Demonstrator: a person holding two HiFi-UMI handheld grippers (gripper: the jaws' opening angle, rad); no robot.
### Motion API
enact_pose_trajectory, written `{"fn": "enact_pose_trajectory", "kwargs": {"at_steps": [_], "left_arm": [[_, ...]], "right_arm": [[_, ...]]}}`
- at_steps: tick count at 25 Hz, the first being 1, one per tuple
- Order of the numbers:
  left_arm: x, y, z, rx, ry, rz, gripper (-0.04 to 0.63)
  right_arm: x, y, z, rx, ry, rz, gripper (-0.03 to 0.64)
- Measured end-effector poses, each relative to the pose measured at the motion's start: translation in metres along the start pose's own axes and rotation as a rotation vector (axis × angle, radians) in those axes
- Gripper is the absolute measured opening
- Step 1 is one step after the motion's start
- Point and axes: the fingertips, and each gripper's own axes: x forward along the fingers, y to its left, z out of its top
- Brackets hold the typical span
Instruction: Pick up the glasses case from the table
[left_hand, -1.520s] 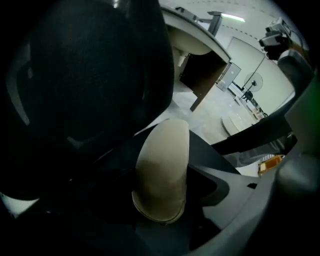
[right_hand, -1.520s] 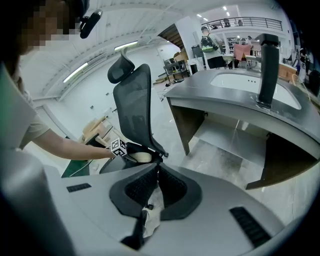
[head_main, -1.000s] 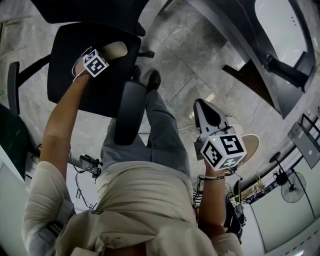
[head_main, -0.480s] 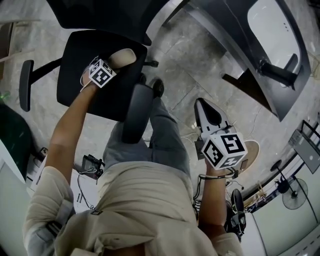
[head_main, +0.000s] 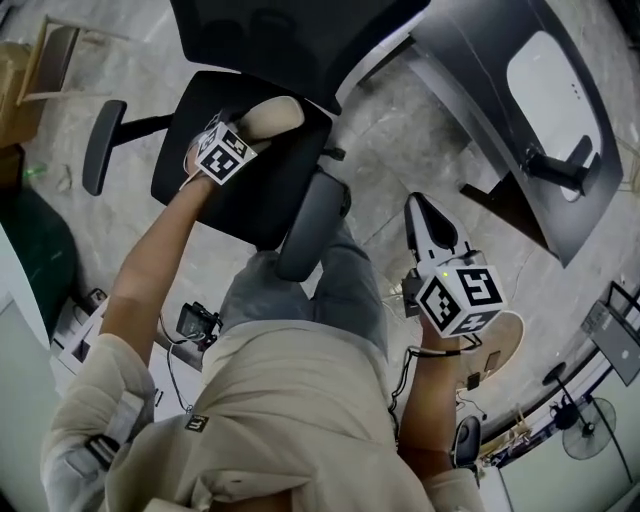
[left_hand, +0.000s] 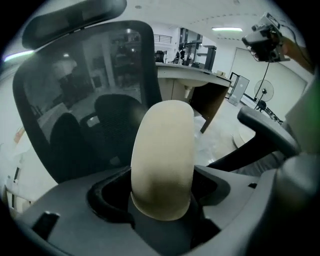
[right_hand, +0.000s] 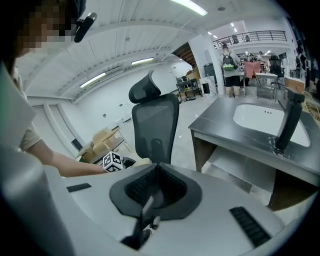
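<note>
My left gripper (head_main: 252, 128) is shut on a beige, rounded glasses case (head_main: 270, 116), held over the seat of a black office chair (head_main: 225, 205). In the left gripper view the case (left_hand: 162, 155) stands out from between the jaws and points at the chair's mesh back (left_hand: 85, 100). My right gripper (head_main: 420, 208) hangs over the stone floor beside the person's leg. Its jaws are together with nothing between them, as the right gripper view (right_hand: 156, 172) also shows. I cannot tell whether the case touches the seat.
A steel table (head_main: 470, 90) with a white sink basin (head_main: 555, 85) and a black faucet (head_main: 555, 165) stands at the right. The chair's armrests (head_main: 312, 225) (head_main: 103, 145) flank the seat. Cardboard boxes (head_main: 25, 70) lie at the far left, and a fan (head_main: 590, 440) at the lower right.
The head view has swung, so chair and table sit further right and lower in the picture. The left gripper still holds the case over the seat; the right gripper stays shut.
</note>
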Motion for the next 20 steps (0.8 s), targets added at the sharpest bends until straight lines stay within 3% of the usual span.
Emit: {"fn": "enact_pose_trajectory", "kwargs": {"at_steps": [14, 20], "left_arm": [[-0.171, 0.018, 0.062, -0.006, -0.245, 0.139, 0.365], [-0.261, 0.022, 0.077, 0.005, -0.356, 0.183, 0.366]], "right_arm": [[-0.026, 0.082, 0.080, -0.152, -0.138, 0.064, 0.025], [-0.038, 0.138, 0.116, -0.208, -0.210, 0.095, 0.025]]}}
